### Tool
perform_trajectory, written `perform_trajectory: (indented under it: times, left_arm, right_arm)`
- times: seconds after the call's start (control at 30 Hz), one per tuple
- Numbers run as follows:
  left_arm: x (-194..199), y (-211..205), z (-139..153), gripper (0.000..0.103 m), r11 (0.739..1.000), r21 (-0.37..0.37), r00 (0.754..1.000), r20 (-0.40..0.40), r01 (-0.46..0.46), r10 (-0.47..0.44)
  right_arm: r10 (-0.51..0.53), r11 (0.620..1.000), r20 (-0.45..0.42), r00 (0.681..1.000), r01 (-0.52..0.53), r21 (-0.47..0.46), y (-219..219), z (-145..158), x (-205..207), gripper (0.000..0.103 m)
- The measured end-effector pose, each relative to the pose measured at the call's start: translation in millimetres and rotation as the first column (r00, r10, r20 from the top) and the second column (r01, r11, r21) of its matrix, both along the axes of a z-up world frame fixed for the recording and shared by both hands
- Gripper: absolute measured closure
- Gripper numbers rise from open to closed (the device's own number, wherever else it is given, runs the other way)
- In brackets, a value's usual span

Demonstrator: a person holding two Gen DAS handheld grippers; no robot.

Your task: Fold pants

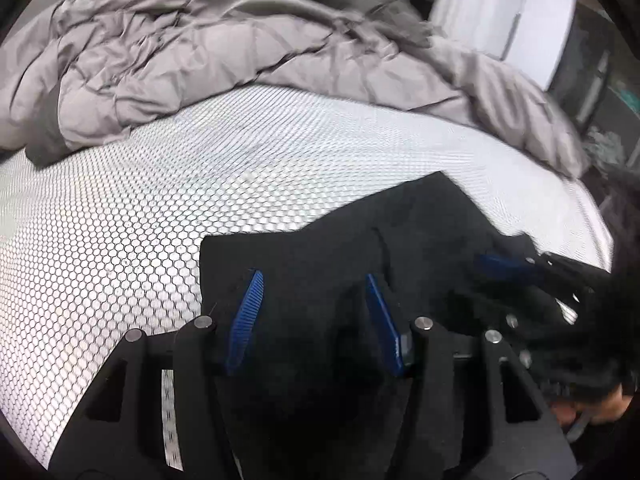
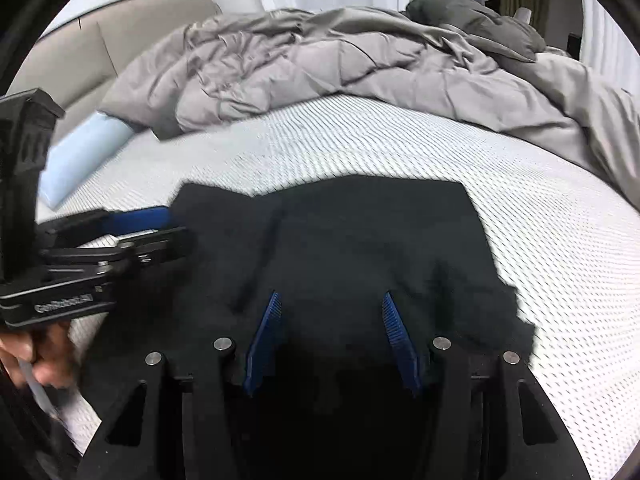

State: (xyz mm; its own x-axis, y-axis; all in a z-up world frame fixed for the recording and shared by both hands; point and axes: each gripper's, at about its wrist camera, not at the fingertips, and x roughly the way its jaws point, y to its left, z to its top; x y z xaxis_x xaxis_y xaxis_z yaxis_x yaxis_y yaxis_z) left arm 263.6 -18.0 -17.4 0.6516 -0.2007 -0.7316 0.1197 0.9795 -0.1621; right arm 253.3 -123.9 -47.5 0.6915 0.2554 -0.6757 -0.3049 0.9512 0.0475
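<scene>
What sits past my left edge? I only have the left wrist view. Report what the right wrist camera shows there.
Observer: A light blue pillow lies on the mattress, beside a beige headboard.
Operator: Now give me the pants' right side.
Observer: The right edge of the black pants rests on the mattress, well clear of the grey duvet.
Operator: Report the right gripper; it is a blur for me.
Observer: The right gripper is open above the pants, pads apart, no cloth pinched between them.
</scene>
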Motion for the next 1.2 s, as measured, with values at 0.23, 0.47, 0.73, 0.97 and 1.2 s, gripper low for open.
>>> perform_trajectory:
  times: [0.23, 0.47, 0.73, 0.97, 1.2]
  left_arm:
    - [20.9, -9.2, -26.6, 0.051, 0.993, 0.108, 0.999, -0.025, 0.038, -0.035]
    - [-10.2, 0.3, -7.3, 0.054, 0.999, 0.05, 1.0, -0.01, -0.016, 0.017]
    - [-69.6, -39.4, -32.9, 0.05, 0.965, 0.128, 0.974, -0.031, 0.229, -0.227]
    - [-102.7, -18.4, -10.8, 0.05, 0.978, 0.106, 0.982, 0.023, 0.182, -0.185]
    - [-125.1, -41.4, -30.3, 0.043, 0.924, 0.225, 0.948, 0.012, 0.309, -0.32]
  right_arm:
    - [-0.004, 0.986, -0.085, 0.996, -0.01, -0.168, 18.0, -26.1, 26.6, 0.049]
    - [-0.064, 0.969, 0.014, 0.998, 0.065, -0.238, -10.9, -9.5, -4.1, 0.057]
    - [0.111, 0.985, -0.05, 0.993, -0.116, -0.128, 15.1, -23.6, -27.8, 0.043]
    - [0.0, 0.987, -0.01, 1.0, -0.002, -0.158, -17.5, -14.8, -40.4, 0.044]
    - [0.176, 0.973, -0.09, 0.98, -0.187, -0.135, 9.5, -29.9, -48.2, 0.043]
